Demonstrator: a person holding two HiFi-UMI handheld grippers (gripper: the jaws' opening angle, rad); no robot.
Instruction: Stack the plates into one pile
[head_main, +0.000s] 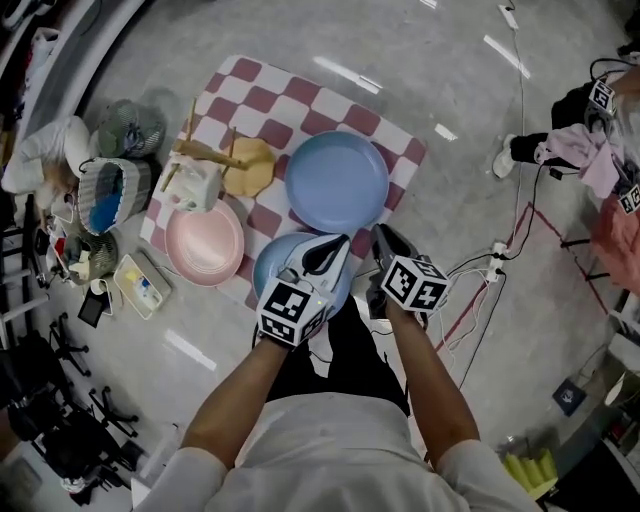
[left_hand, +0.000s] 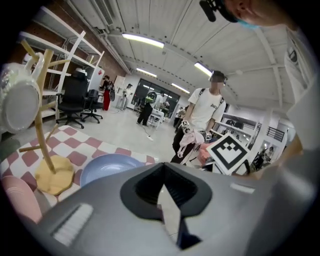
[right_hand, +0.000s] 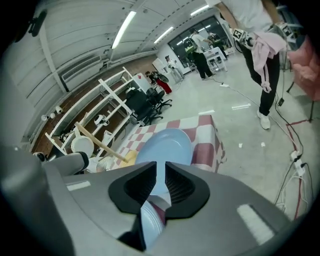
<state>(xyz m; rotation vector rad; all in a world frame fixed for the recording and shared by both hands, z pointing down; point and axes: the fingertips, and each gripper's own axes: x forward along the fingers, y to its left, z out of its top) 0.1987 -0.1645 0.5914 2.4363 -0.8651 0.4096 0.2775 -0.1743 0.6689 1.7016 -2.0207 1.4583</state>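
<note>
On a red-and-white checkered mat (head_main: 395, 150) on the floor lie a large blue plate (head_main: 336, 182) (left_hand: 107, 167) (right_hand: 167, 145), a pink plate (head_main: 204, 243) (left_hand: 17, 195) and a smaller blue plate (head_main: 272, 265) (right_hand: 150, 222). My left gripper (head_main: 330, 250) (left_hand: 162, 186) hovers over the smaller blue plate and hides its right half; its jaws meet at the tips, with nothing held. My right gripper (head_main: 383, 238) (right_hand: 160, 172) hangs just right of that plate, near the mat's front edge. Its jaws stand a narrow gap apart, and both blue plates show through the gap.
A wooden rack on a yellow base (head_main: 248, 165) (left_hand: 50, 177) and a white holder (head_main: 195, 185) stand at the mat's left. Baskets and clutter (head_main: 110, 195) lie left of the mat. Cables (head_main: 495, 265) run across the floor at right, and people stand further off.
</note>
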